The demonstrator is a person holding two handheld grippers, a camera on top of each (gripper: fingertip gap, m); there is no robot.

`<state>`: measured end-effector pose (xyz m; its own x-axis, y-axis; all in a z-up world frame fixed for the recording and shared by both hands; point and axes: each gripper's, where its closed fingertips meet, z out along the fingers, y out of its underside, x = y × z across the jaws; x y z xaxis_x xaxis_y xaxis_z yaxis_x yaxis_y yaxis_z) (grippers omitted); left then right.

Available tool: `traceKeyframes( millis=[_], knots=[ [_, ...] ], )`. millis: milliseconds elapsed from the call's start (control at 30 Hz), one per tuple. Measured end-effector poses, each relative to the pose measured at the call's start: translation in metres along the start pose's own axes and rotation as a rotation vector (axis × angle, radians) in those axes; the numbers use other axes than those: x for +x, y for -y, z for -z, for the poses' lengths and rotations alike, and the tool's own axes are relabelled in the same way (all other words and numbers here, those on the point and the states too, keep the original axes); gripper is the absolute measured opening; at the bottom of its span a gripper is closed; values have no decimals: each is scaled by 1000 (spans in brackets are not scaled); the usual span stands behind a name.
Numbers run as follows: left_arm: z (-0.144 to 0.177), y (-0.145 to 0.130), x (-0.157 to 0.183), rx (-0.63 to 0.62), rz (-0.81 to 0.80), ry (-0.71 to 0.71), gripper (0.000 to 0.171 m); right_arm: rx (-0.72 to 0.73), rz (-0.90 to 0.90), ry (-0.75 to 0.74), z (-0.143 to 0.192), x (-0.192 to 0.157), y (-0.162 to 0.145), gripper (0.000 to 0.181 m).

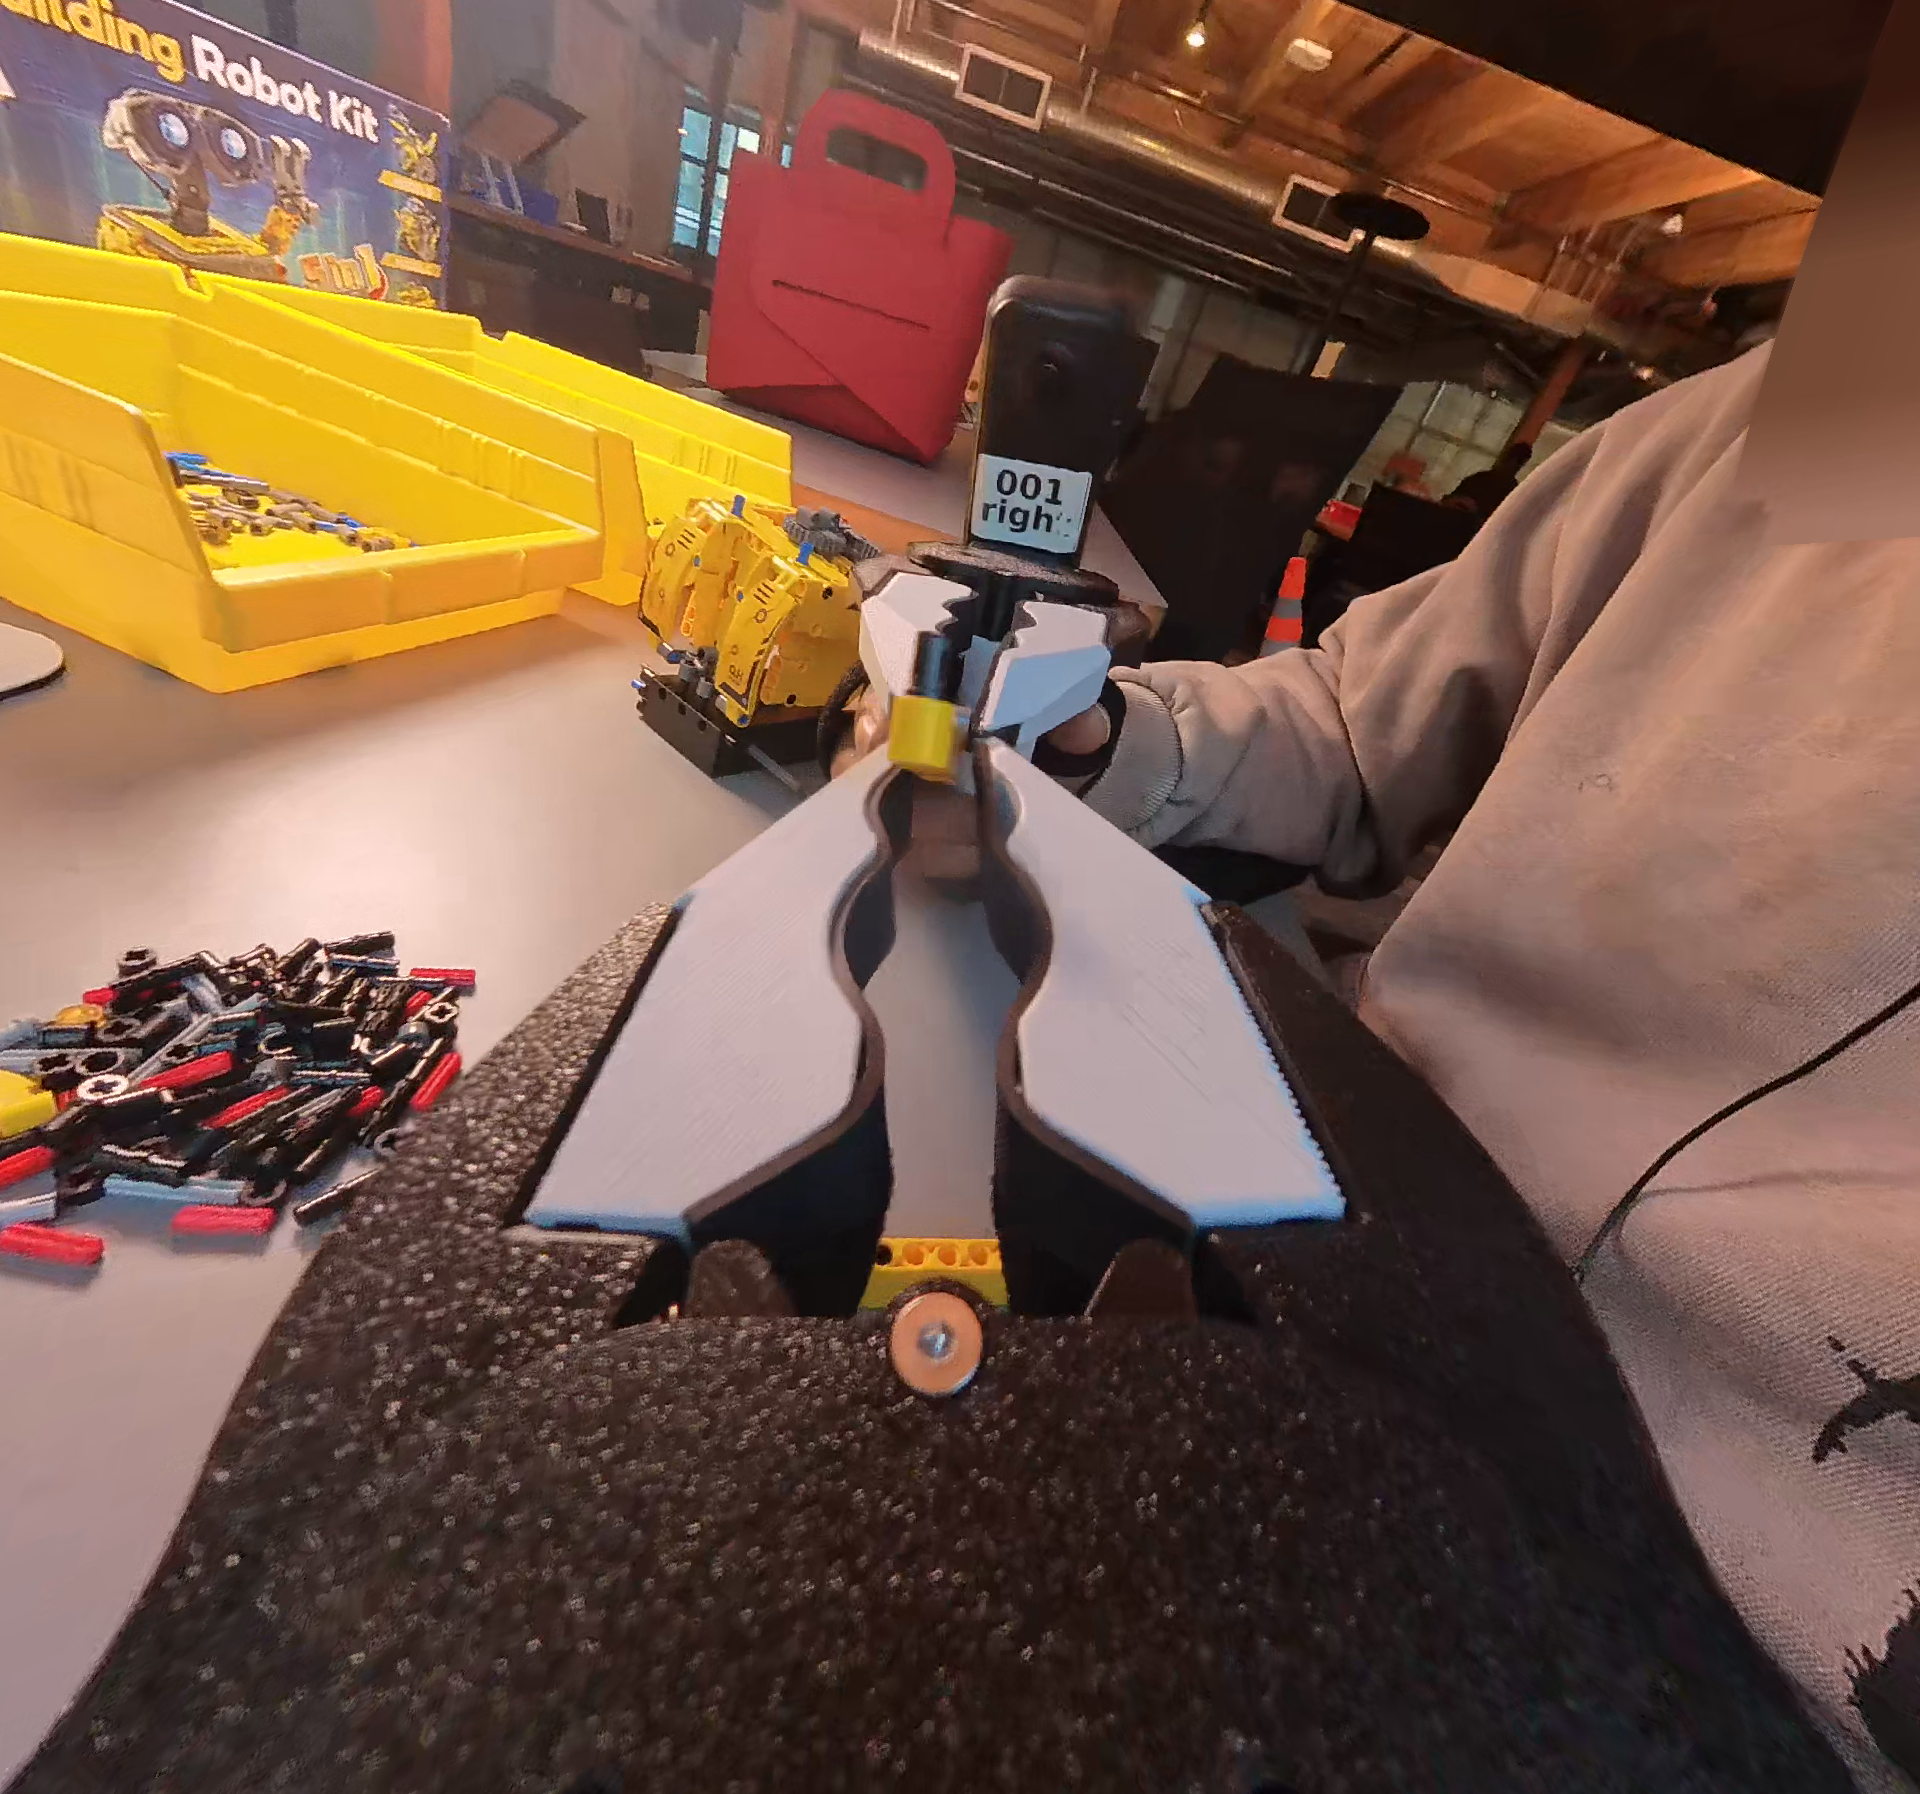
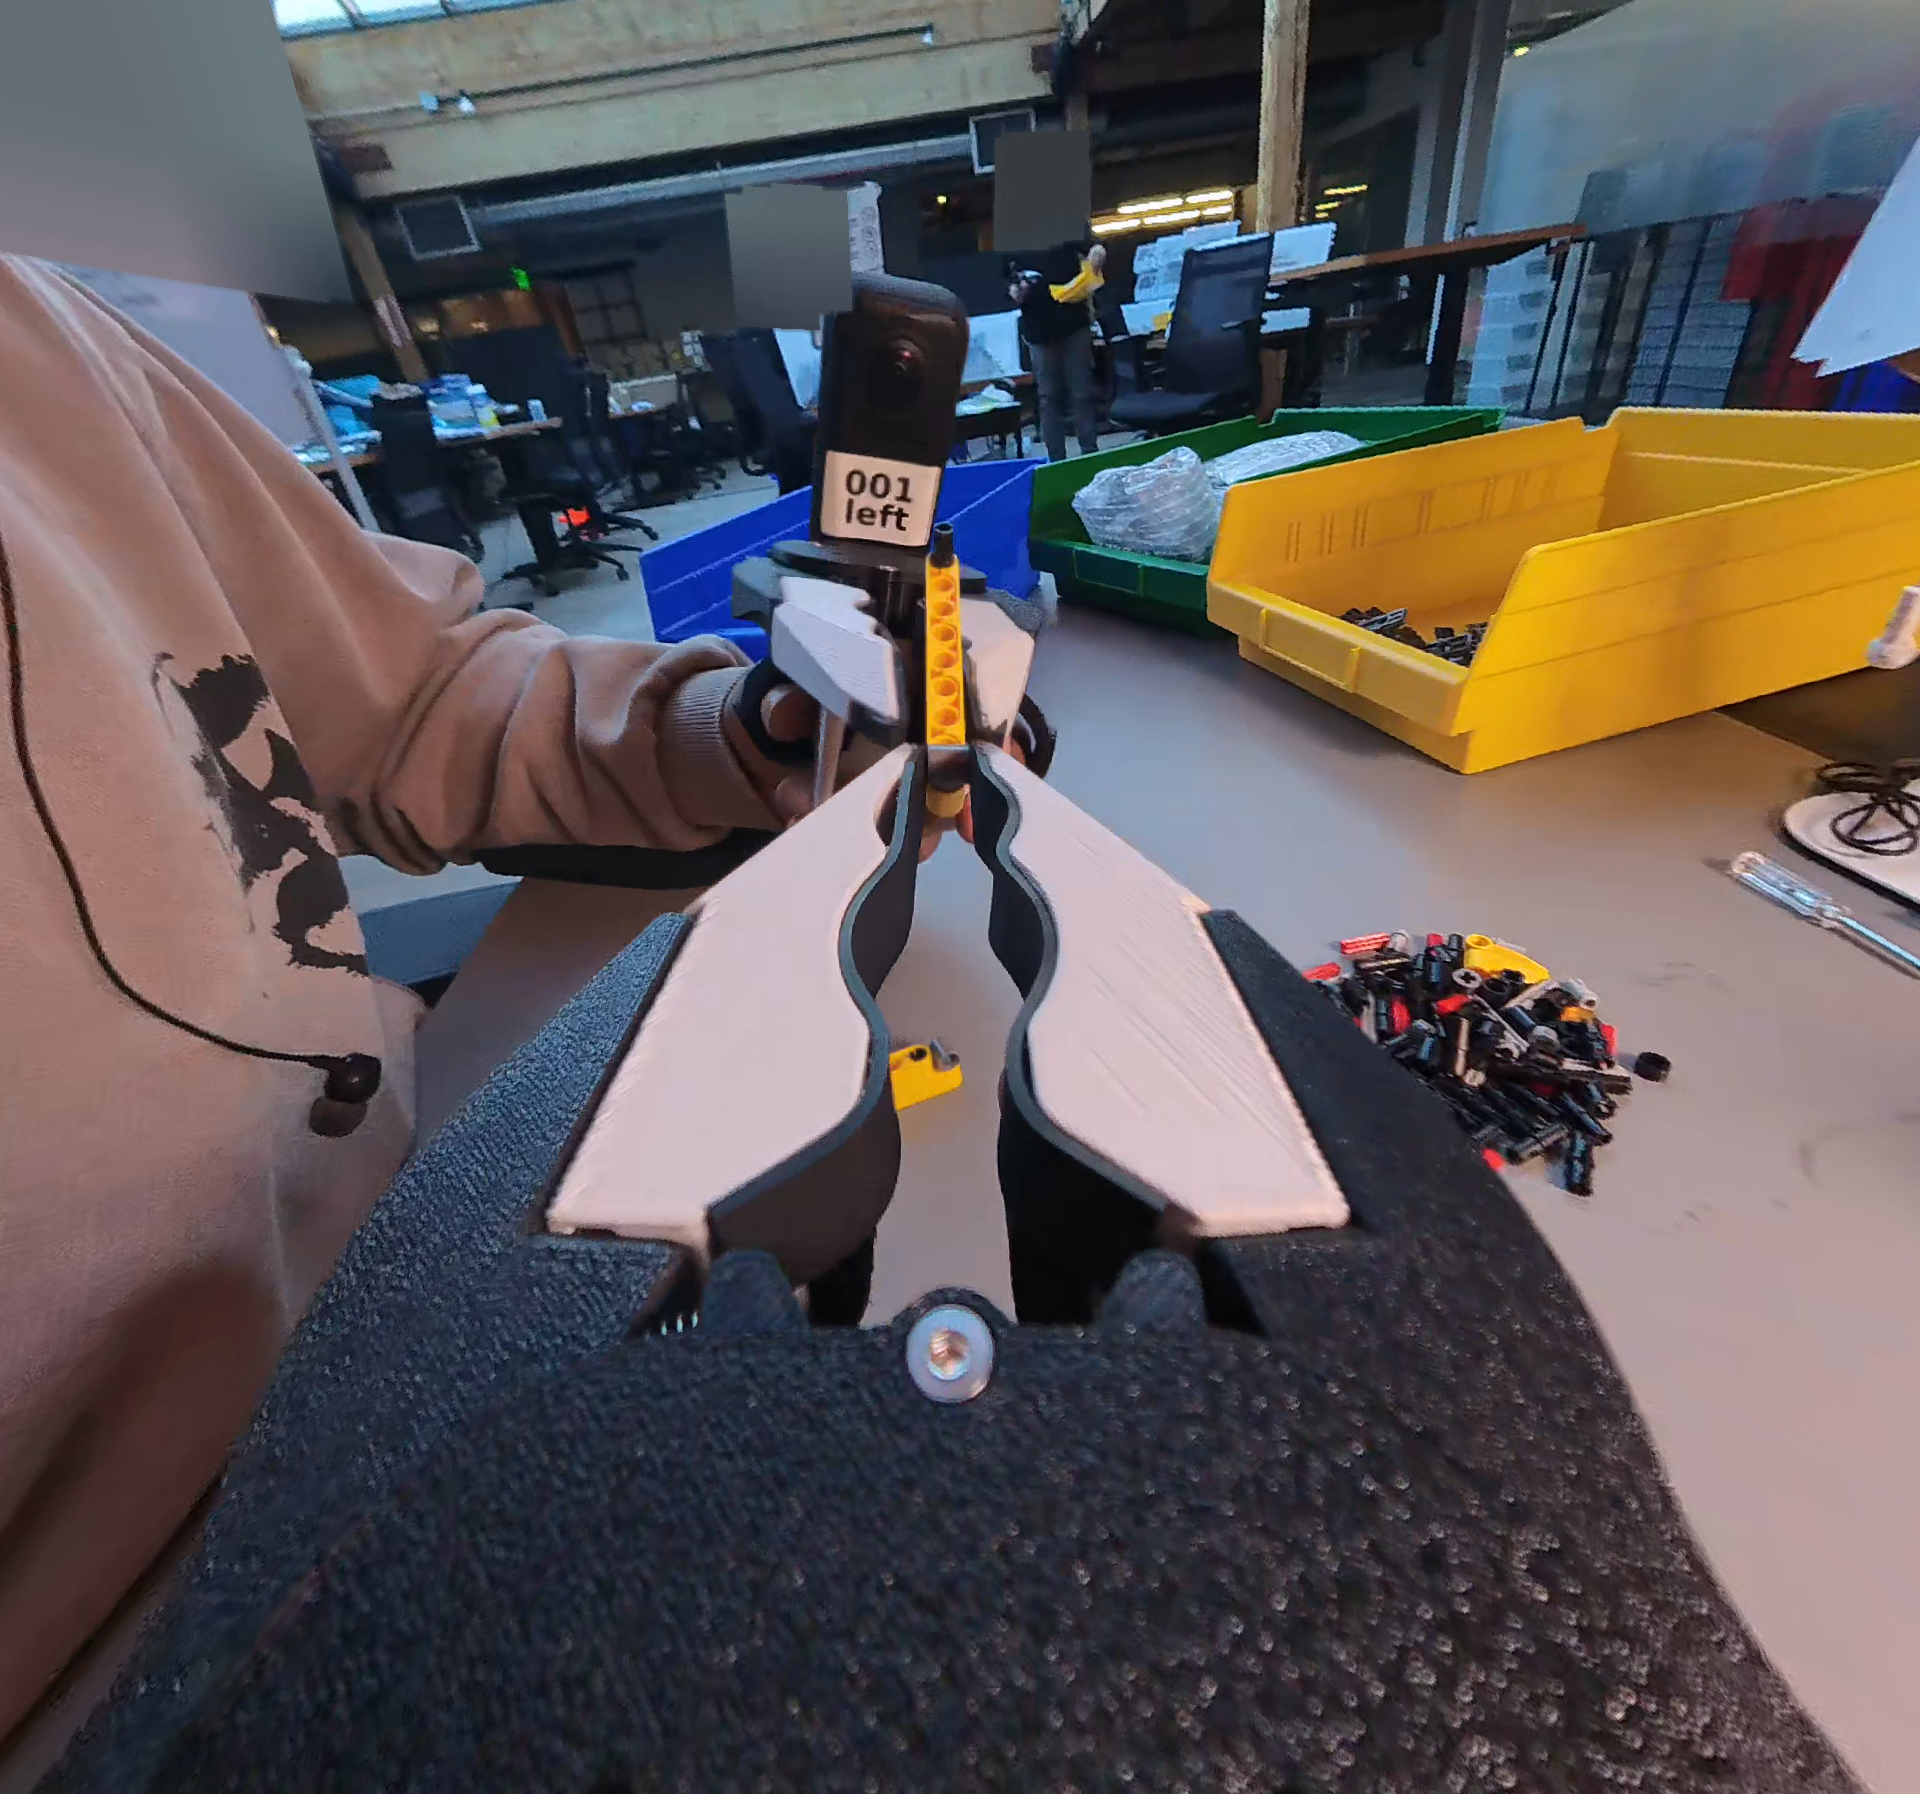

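Yellow holed beam (image 2: pixel 943 666) sits upright in midair between both grippers, black pin (image 2: pixel 942 541) poking out its top. The left gripper (image 1: pixel 940 770) is clamped on one end, the right gripper (image 2: pixel 945 776) is pinched on its lower end. Just behind sits a half-built yellow model (image 1: pixel 740 612); a pile of black and red pins (image 1: pixel 208 1069) lies on the grey table (image 1: pixel 468 809), yellow bins (image 1: pixel 312 497) beyond.

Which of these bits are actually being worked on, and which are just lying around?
In hand: yellow beam with black pin, between left gripper and right gripper.
Lying about: pile of pins, yellow bin, yellow model, red bag, screwdriver.
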<state>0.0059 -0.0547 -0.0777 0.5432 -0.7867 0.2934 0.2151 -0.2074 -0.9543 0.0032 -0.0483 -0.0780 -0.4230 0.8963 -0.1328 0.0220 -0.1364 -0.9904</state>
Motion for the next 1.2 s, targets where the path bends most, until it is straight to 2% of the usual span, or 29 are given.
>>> traceKeyframes(
  millis=[167,333,700,967,1067,1200],
  knots=[
    [0,-5,9,-48,-82,-21,7,-20,-20,59,-2,-10,-4,7],
    [0,-14,10,-159,-144,9,7,-41,-46,86,-1,-14,-7,6],
    [-14,-12,16,-202,-151,45,7,119,-188,177,4,-16,19,4],
    [-20,-20,16,-295,-197,59,7,101,-146,194,-2,-20,22,4],
    [-16,-15,17,-270,-213,66,7,86,-137,251,2,-23,23,5],
    [-1,-14,10,-250,-201,107,6,-85,99,181,8,-14,3,7]
  ],
)
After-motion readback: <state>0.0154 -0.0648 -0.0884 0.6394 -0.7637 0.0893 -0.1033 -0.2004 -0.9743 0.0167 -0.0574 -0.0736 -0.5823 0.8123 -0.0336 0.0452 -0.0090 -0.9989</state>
